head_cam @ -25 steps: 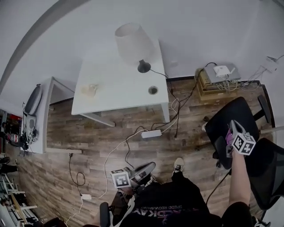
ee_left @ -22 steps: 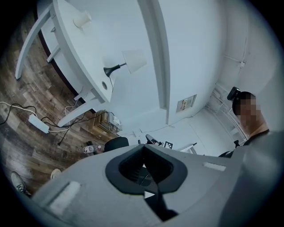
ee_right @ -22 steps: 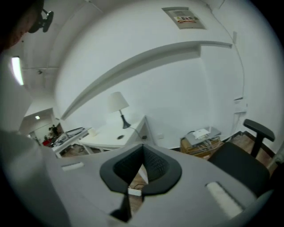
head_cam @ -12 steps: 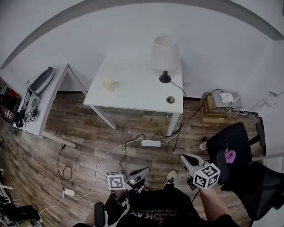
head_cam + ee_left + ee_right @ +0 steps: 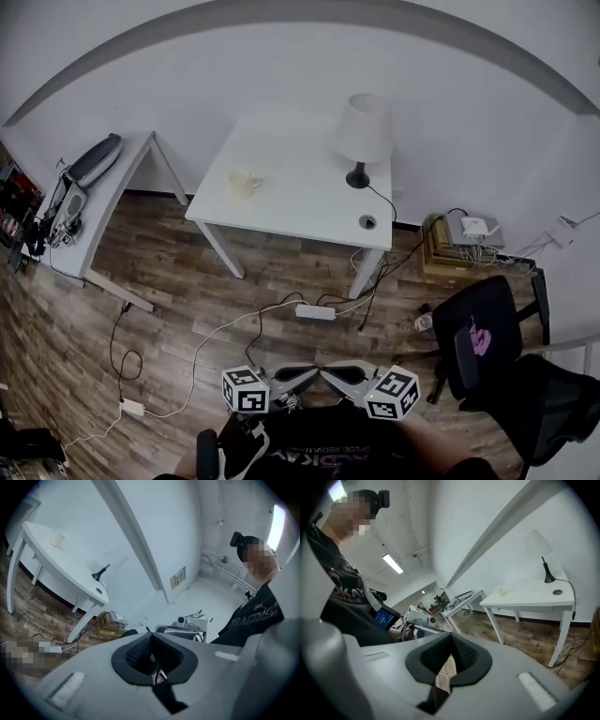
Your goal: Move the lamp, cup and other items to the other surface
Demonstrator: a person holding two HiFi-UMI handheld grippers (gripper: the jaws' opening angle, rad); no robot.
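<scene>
- Now the left gripper point(image 5: 305, 374) and right gripper point(image 5: 336, 372) hang low by the person's torso, tips facing each other and close together.
- Left jaws are pressed together with nothing between them.
- Right jaws are also pressed together and empty.
- Lamp point(image 5: 364, 136) stands upright at the back right of the white table point(image 5: 300, 202), with its cord dropping off the edge.
- Cup point(image 5: 244, 183) sits on the table's left part, well apart from the lamp.
- Round hole point(image 5: 367, 222) is in the table near its front right corner.
- Power strip point(image 5: 316, 312) lies on the wood floor in front of the table.
- Black chair point(image 5: 492, 323) stands at right with a pink item point(image 5: 480, 337) on it.
- Second desk point(image 5: 112, 187) stands at left.
</scene>
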